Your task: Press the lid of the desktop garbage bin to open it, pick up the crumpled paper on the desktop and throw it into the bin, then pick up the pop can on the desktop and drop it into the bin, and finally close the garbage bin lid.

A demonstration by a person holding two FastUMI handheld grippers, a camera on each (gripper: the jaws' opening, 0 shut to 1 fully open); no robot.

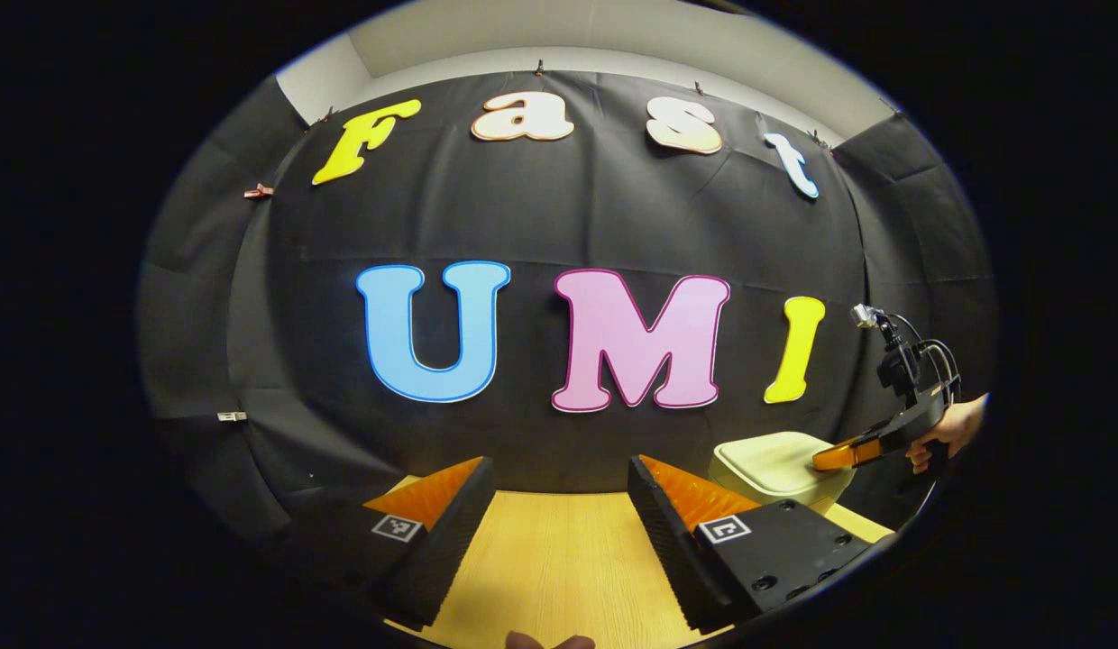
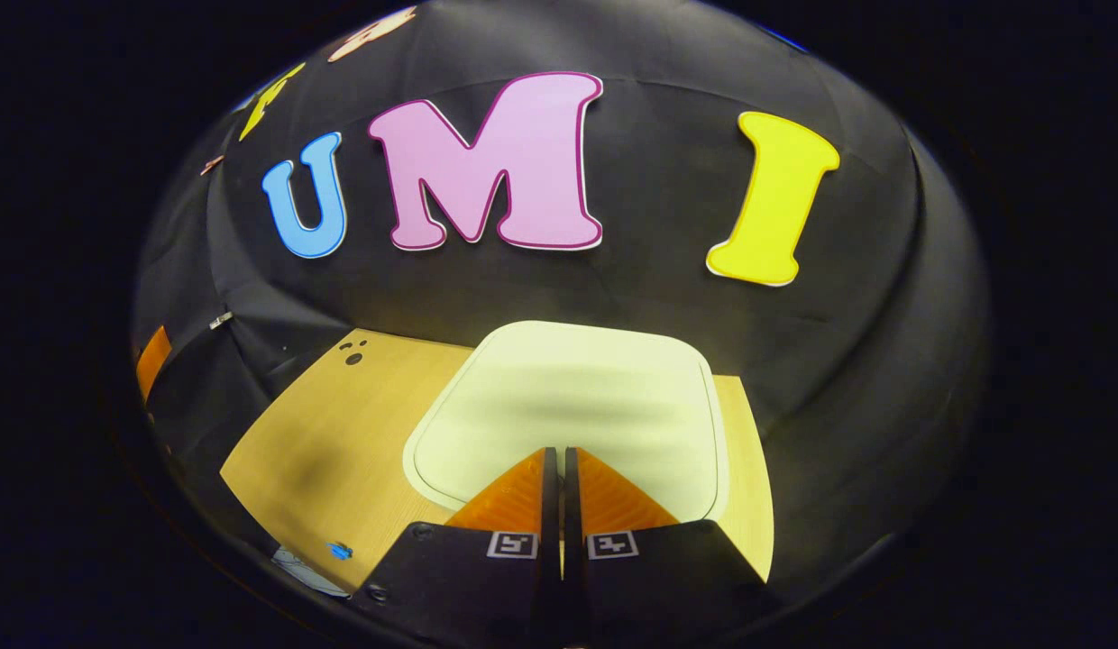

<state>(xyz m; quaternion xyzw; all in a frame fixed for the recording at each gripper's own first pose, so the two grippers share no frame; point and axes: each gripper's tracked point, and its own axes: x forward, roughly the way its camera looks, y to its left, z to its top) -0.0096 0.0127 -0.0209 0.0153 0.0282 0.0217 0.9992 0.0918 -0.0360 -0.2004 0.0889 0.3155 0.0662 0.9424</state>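
Cream lid lies under the closed right claw; an off-centre press may slip, left claw apart.

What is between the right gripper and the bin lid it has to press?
Nothing visible. In the right gripper view the right gripper is shut, with its tips over the near edge of the closed bin lid. The left gripper view shows that gripper at the lid, with no object between them.
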